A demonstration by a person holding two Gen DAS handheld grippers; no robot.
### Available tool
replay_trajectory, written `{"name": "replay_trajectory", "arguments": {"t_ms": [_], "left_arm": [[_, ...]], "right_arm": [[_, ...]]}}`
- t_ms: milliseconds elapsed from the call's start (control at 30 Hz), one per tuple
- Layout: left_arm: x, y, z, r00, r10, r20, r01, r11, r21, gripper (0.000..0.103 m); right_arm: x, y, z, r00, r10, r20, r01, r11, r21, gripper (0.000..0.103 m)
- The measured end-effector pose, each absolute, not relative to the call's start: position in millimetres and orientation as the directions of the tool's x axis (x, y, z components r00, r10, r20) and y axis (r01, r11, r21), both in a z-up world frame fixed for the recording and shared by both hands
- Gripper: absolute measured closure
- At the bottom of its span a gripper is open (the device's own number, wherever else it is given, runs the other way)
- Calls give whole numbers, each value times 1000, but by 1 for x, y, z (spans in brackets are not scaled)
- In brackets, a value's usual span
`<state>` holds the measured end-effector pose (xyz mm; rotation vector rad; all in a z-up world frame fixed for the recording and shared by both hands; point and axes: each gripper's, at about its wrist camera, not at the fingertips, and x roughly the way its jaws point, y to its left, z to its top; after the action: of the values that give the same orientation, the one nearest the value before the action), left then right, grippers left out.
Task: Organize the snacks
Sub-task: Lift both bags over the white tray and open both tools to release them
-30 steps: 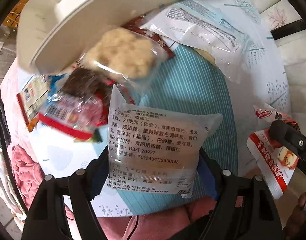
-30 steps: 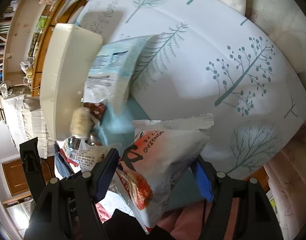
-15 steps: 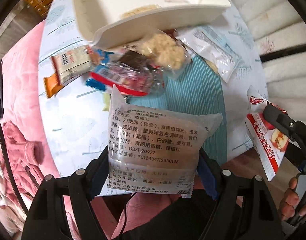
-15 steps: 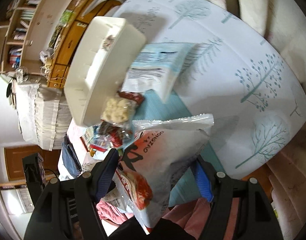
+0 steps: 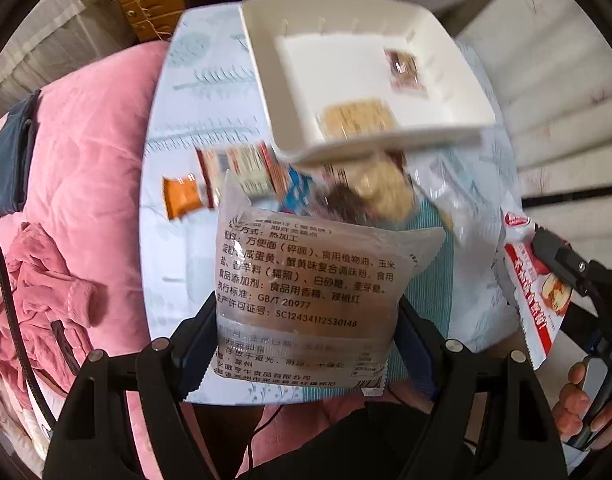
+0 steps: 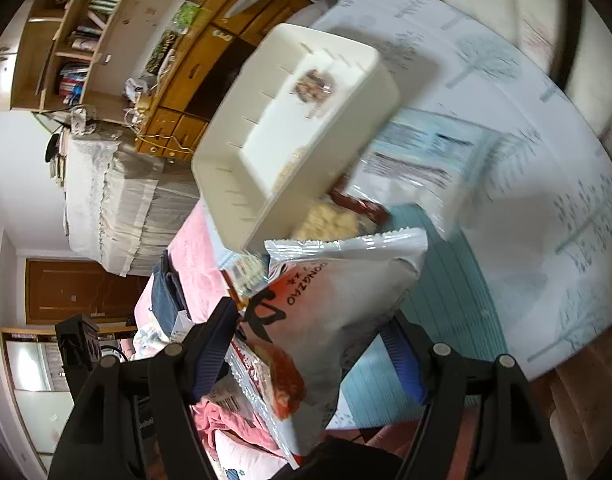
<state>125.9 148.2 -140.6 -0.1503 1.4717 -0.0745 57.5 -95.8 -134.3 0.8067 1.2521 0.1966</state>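
My left gripper (image 5: 306, 340) is shut on a clear snack packet with black printed text (image 5: 309, 292), held high over the table. My right gripper (image 6: 306, 344) is shut on a white, red and orange snack bag (image 6: 329, 320), which also shows at the right edge of the left wrist view as the red and white bag (image 5: 533, 300). A white bin (image 5: 306, 80) stands at the far side of the table with a noodle cake (image 5: 355, 120) and a small brown packet (image 5: 403, 70) inside. Loose snacks (image 5: 242, 172) lie heaped in front of the bin (image 6: 234, 168).
The round table has a tree-print cloth (image 6: 545, 128) and a teal striped mat (image 6: 445, 288). A pale blue packet (image 6: 421, 160) lies by the bin. A pink quilt (image 5: 82, 160) lies left of the table. Wooden shelves and drawers (image 6: 170, 64) stand behind.
Both grippers have risen with their packets, so the table looks smaller and farther. The inside of the white bin has come into view from above.
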Motion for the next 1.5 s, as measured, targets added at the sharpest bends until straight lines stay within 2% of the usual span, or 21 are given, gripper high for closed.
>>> {"name": "replay_trajectory", "arguments": {"t_ms": [433, 1100, 1133, 1200, 1267, 1333, 1400, 1500], "left_arm": [[199, 167, -99, 231, -144, -962, -122, 977, -175, 24], [294, 140, -137, 304, -204, -930, -151, 954, -259, 22], [296, 139, -137, 310, -210, -927, -151, 952, -266, 20], [298, 139, -137, 327, -212, -921, -157, 949, -274, 7], [299, 139, -136, 343, -198, -918, -167, 949, -267, 6], [297, 138, -137, 341, -202, -918, -166, 948, -270, 6], [294, 138, -138, 336, -211, -918, -167, 946, -278, 6], [283, 140, -139, 332, -213, -919, -169, 945, -280, 6]], "right_arm": [[130, -83, -115, 370, 549, -749, 196, 742, 641, 31], [214, -86, -125, 456, 502, -735, -6, 827, 561, 29], [216, -86, -125, 458, 503, -733, -14, 829, 560, 29], [217, -85, -127, 455, 507, -732, -24, 829, 559, 29], [218, -86, -131, 447, 509, -735, -23, 829, 559, 27], [217, -87, -134, 445, 507, -738, -11, 827, 562, 17], [215, -88, -134, 453, 507, -733, -4, 824, 567, 11], [213, -88, -132, 457, 502, -735, 0, 826, 564, 9]]}}
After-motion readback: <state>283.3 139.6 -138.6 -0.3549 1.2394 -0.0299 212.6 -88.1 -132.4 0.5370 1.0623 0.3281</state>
